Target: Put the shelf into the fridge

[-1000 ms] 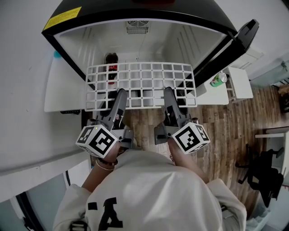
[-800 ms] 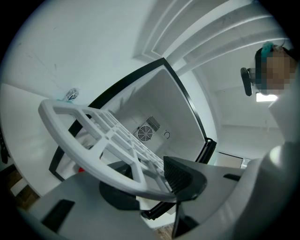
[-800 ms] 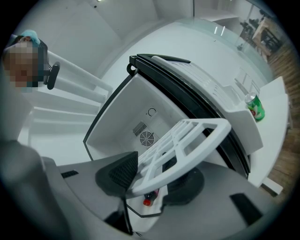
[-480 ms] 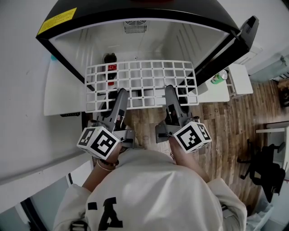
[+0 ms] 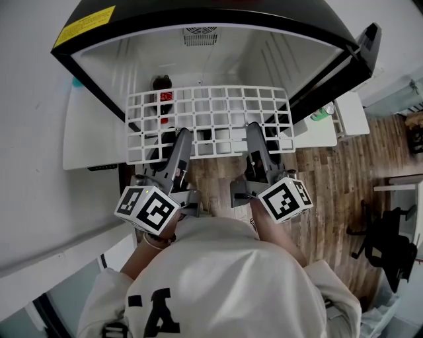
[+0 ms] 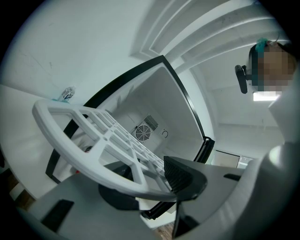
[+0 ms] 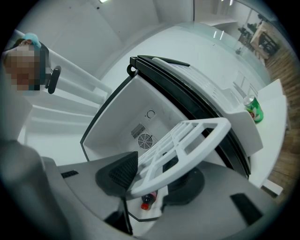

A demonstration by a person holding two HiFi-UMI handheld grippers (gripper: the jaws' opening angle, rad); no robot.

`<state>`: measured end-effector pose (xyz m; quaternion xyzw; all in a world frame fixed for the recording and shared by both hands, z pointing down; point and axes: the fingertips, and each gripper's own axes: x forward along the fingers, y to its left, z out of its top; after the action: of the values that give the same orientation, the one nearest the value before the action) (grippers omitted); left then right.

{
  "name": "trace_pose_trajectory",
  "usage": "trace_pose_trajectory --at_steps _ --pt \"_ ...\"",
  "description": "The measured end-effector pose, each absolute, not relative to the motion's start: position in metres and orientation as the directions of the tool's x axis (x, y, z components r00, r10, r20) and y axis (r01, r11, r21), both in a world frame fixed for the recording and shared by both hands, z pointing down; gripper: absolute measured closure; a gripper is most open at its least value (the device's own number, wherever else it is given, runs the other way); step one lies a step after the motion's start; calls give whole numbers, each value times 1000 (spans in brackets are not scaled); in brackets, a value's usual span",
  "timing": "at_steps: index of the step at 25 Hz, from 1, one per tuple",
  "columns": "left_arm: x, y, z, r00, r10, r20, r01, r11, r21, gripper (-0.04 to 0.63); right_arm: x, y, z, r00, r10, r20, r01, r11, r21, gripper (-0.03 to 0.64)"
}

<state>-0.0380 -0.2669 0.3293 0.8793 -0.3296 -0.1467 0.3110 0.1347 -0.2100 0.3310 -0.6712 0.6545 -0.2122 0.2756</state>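
The white grid shelf [image 5: 210, 112] hangs level in front of the open fridge [image 5: 198, 20], its far edge at the mouth of the white interior. My left gripper [image 5: 181, 136] is shut on the shelf's near edge left of centre. My right gripper [image 5: 255, 129] is shut on the same edge right of centre. In the left gripper view the shelf [image 6: 93, 136] runs out from between the jaws of the left gripper [image 6: 150, 187] toward the fan vent [image 6: 143, 132]. In the right gripper view the shelf [image 7: 187, 140] sits clamped in the right gripper [image 7: 154, 180].
A dark bottle with a red label [image 5: 162, 92] stands inside the fridge at the left, below the shelf. The fridge door [image 5: 344, 66] is swung open at the right. A green can [image 5: 322, 112] sits on a low white table beside the door. The floor is wooden.
Both grippers keep their hold on the shelf. The picture has shifted slightly with the head camera; the shelf stays at the fridge mouth.
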Motion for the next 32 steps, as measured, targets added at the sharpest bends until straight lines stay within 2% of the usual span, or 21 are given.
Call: trace_pose_trajectory --at_steps 10,22,32 --pt "-37 -267 331 738 -672 -64 -493 -602 628 445 136 -211 332 63 -993 -101 -772 16 -636 446" --pt "-38 -273 329 671 -740 -46 -544 -533 649 443 135 -221 329 -64 -993 -98 -776 111 -621 434" --pt "-37 -275 328 669 -742 -43 -548 -532 646 443 136 -222 329 -64 -993 -100 -770 113 -628 433"
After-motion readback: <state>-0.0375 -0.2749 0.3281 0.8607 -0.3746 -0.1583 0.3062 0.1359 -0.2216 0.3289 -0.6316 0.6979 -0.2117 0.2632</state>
